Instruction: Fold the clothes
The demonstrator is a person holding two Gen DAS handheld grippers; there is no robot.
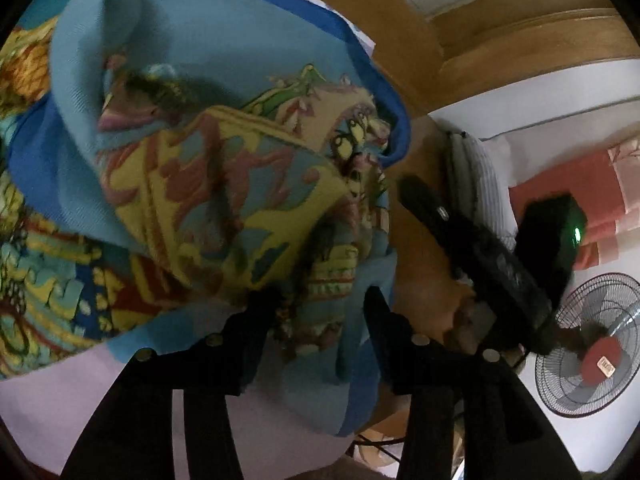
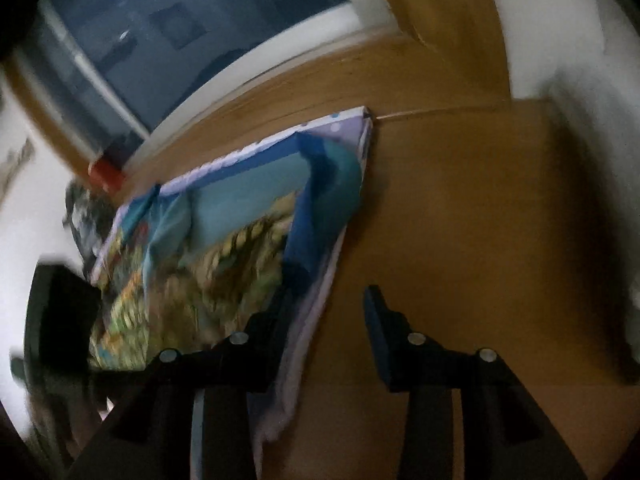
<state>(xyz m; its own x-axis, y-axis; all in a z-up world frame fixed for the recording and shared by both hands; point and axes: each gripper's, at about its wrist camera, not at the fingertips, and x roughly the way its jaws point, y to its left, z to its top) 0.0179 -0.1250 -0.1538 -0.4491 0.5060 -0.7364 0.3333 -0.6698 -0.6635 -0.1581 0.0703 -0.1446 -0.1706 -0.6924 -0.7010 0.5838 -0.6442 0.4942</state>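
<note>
A garment (image 1: 224, 168) of light blue cloth with a yellow, red and green print and dark blue trim fills the left wrist view. It is bunched into a mound. My left gripper (image 1: 320, 300) has its jaws wide apart, and a fold of the garment sits between its fingers (image 1: 260, 312). In the right wrist view the same garment (image 2: 240, 216) lies on a lilac sheet (image 2: 308, 320). My right gripper (image 2: 330, 296) is open over the sheet's edge and the wooden surface (image 2: 460, 220), with nothing between its jaws. The right gripper's black body (image 1: 480, 248) shows to the right in the left wrist view.
A standing fan (image 1: 592, 344) with a red hub is at the right. Red and striped bedding (image 1: 568, 192) lies behind the right gripper. A wooden frame (image 1: 520, 12) and a dark window (image 2: 180, 32) are at the back. A small red object (image 2: 106, 174) sits past the sheet's far corner.
</note>
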